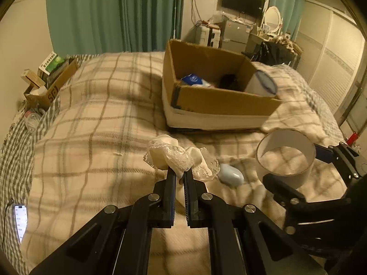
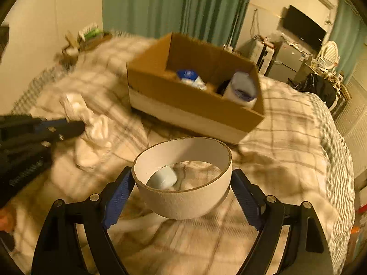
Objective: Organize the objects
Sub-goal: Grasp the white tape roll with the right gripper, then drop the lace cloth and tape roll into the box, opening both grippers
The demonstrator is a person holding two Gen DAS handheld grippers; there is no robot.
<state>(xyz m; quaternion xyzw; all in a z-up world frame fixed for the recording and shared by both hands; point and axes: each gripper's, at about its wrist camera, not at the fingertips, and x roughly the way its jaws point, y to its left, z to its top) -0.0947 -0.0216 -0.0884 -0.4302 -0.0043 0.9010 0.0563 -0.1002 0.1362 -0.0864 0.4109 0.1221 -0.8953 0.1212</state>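
Note:
My left gripper (image 1: 180,174) is shut on a white lace-trimmed cloth (image 1: 176,158), held just above the plaid blanket; it also shows in the right wrist view (image 2: 91,123). My right gripper (image 2: 182,183) is shut on a wide white cardboard ring (image 2: 183,197), also seen in the left wrist view (image 1: 285,158) at the right. A small pale blue object (image 1: 230,175) lies on the blanket between the two grippers, seen through the ring in the right wrist view (image 2: 164,178). An open cardboard box (image 1: 220,102) stands on the bed behind, holding a blue-and-white packet (image 1: 192,79), a dark item and a white cylinder (image 1: 261,83).
The bed is covered by a rumpled plaid blanket (image 1: 91,137). A phone (image 1: 20,220) lies at the left edge. A smaller box with packets (image 1: 49,80) stands at the far left. Green curtains, a TV and cluttered furniture are beyond the bed.

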